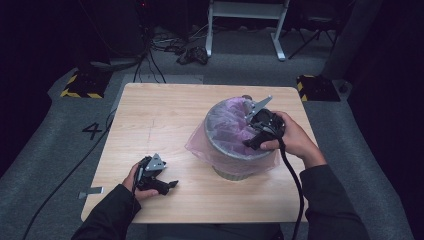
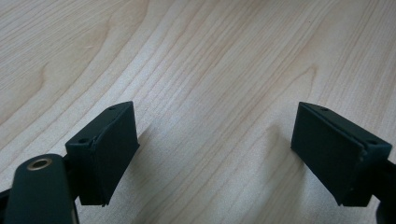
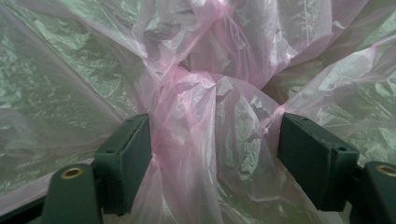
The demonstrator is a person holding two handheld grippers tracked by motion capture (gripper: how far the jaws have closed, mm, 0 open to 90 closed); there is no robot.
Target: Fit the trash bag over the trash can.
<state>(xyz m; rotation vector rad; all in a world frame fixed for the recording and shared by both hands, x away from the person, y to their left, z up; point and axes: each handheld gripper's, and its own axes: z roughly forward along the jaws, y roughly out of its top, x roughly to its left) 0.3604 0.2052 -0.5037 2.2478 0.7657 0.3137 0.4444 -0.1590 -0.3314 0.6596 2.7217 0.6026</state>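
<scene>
On the wooden table [image 1: 165, 115], seen from the high view, a round grey bin [image 1: 235, 150] stands right of the middle, and a thin pink bag [image 1: 227, 125] lines it, its edge folded out over the rim and hanging down the outside; the right gripper [image 1: 262, 127] reaches down into the mouth of the bin from its far right side, probably to gather the loose plastic, while the left gripper [image 1: 160, 182] rests low near the front left edge, well apart from the bin, as if it waits for its turn; from the left gripper view, the two black pads [image 2: 105, 154] stand wide apart over bare wood [image 2: 210, 70] with nothing between them, so this tool is released; from the right gripper view, the right gripper [image 3: 215, 154] has its jaws spread wide around a bunched fold of the pink bag [image 3: 196, 121]; the left pad [image 3: 126, 158] touches the plastic, the other seems just beside it, and I judge that the fold is not yet pinched; to lift the bag, the jaws would need to close on this bunch.
</scene>
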